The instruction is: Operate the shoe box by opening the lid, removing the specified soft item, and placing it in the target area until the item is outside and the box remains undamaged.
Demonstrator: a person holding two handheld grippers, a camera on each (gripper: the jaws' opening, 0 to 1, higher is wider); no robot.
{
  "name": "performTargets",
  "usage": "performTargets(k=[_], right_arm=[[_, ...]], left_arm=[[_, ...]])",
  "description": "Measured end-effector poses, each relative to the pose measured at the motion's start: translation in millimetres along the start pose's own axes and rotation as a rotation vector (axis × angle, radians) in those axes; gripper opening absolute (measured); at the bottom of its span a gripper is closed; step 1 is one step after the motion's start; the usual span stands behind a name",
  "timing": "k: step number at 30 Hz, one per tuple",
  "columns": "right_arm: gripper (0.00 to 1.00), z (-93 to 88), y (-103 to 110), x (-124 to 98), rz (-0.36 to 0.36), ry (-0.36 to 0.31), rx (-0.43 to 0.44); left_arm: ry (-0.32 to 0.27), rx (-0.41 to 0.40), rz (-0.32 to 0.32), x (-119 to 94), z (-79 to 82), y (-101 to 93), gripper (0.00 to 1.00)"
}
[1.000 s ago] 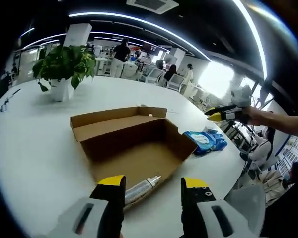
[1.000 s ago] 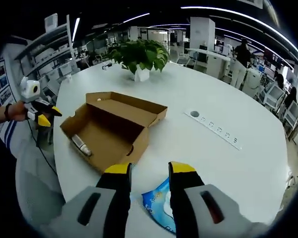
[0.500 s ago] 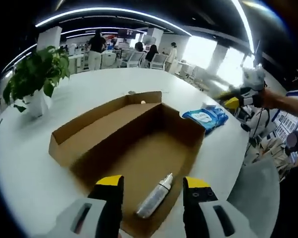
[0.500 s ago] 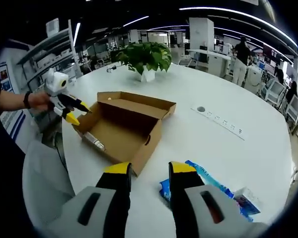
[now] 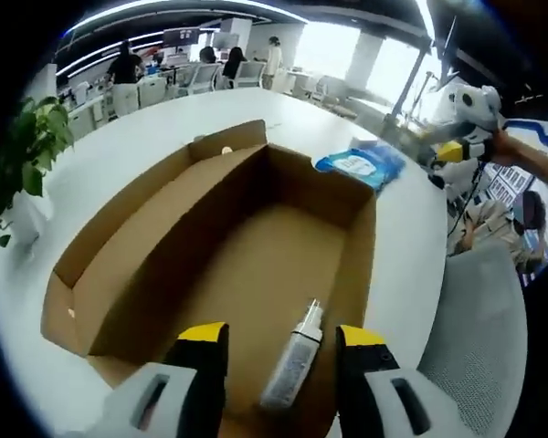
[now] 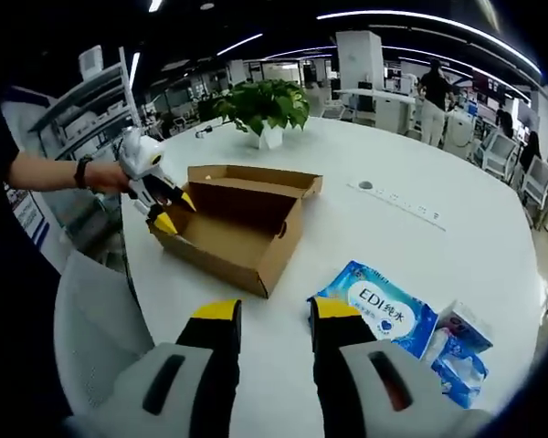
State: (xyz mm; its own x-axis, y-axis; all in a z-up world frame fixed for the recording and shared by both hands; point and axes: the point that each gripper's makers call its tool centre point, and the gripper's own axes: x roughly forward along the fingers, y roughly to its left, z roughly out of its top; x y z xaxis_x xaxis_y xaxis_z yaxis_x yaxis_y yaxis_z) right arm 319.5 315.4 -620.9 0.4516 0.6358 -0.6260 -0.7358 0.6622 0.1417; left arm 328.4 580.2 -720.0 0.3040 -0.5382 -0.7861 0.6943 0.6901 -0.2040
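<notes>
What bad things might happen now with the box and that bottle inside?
The left gripper, open, hangs just above the bottle in the box. Coming down, a jaw might catch the near wall and crush or tear it. The bottle lies on its side, so it may roll or slip away when pinched.

A broad white desk (image 6: 457,246) carries everything. On it lies an open cardboard box (image 6: 242,224), its lid folded back flat on the far side. Near the box, toward the desk's edge, lies a blue pack of wet wipes (image 6: 376,308), with a small tissue pack (image 6: 461,327) just beside it. Farther back stands a potted plant (image 6: 265,108), and a flat power strip (image 6: 397,197) sits in the desktop.
</notes>
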Motion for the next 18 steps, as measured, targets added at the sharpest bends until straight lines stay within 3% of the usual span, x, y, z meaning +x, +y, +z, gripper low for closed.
performTargets(k=[6, 18], right_arm=[[0.27, -2.2, 5.6, -16.4, -0.013, -0.034, 0.023], [0.26, -25.8, 2.6, -40.2, -0.056, -0.018, 0.059]], left_arm=[[0.049, 0.032, -0.026, 12.8, -5.7, 2.0, 0.47], [0.141, 0.088, -0.093, 30.7, -20.1, 0.5, 0.46]])
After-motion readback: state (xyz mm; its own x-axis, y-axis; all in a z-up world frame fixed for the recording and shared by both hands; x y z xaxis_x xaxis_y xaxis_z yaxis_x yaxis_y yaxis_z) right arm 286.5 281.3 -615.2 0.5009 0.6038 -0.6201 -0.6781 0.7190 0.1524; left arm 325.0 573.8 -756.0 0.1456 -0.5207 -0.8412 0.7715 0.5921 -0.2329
